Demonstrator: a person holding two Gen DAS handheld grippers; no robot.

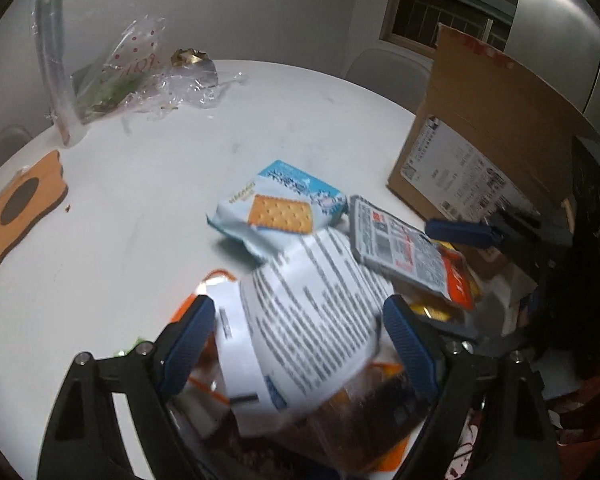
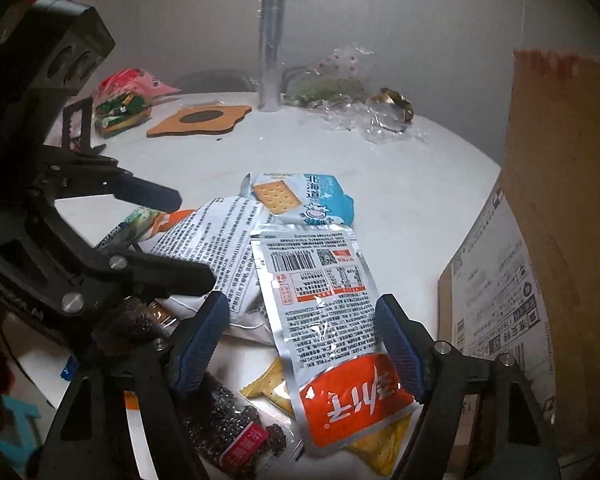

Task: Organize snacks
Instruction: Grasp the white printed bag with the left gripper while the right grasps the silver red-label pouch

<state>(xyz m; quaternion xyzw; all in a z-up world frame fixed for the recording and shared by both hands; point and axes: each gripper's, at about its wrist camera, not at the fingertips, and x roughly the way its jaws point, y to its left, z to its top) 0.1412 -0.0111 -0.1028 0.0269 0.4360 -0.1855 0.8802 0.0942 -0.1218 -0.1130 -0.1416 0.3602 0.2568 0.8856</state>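
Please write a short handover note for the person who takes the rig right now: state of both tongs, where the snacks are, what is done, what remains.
Left tongs: open, one finger on each side of the white printed pouch; no grip visible yet.
Right tongs: open, astride the silver pouch with the orange end, which lies on the pile.
Snacks: heaped near the table edge; the blue cracker pack lies at the far side, a dark seeded bar and yellow crackers underneath. Cardboard box stands to the right.
Done: nothing visibly sorted.
Left: the whole pile, probably into the box.
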